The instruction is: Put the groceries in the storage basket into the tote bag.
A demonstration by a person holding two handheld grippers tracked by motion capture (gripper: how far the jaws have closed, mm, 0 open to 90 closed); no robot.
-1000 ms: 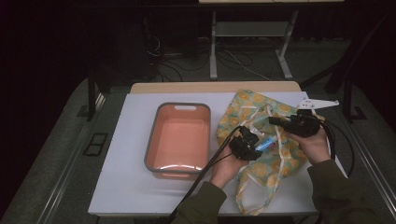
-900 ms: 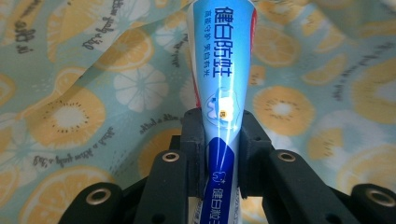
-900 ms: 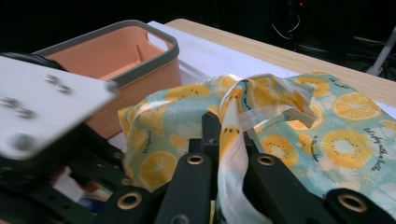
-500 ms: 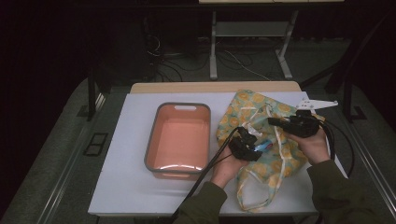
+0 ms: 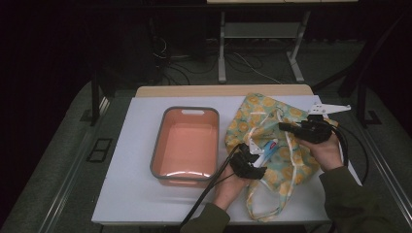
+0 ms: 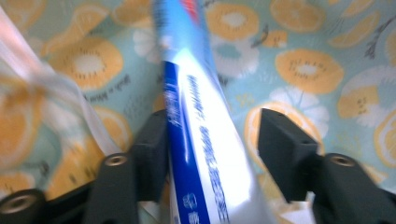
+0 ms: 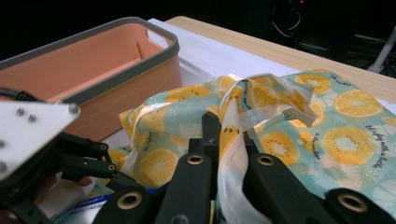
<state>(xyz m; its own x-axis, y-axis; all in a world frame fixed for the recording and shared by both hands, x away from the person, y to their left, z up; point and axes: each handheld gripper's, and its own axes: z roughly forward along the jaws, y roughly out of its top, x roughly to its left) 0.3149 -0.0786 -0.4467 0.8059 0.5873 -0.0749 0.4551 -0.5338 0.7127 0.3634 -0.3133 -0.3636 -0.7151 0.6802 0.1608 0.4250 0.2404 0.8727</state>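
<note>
Left gripper (image 5: 256, 156) pinches a toothpaste tube (image 6: 201, 140) over the bag (image 5: 262, 121); right gripper (image 7: 229, 140) pinches its handle (image 7: 261, 102).

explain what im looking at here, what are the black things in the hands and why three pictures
A person stands at a table holding a black hand-held tool in each hand; each tool has two jaws that pinch things. One picture comes from a fixed camera above, the other two from small cameras riding on each tool. On the table lie an orange basin with a grey rim and a fruit-print cloth bag. The left gripper has a blue and white tube between its jaws: one jaw touches it, the other shows a gap, so a firm grip is uncertain. The right gripper is shut on the bag's fabric, lifting it.
</note>
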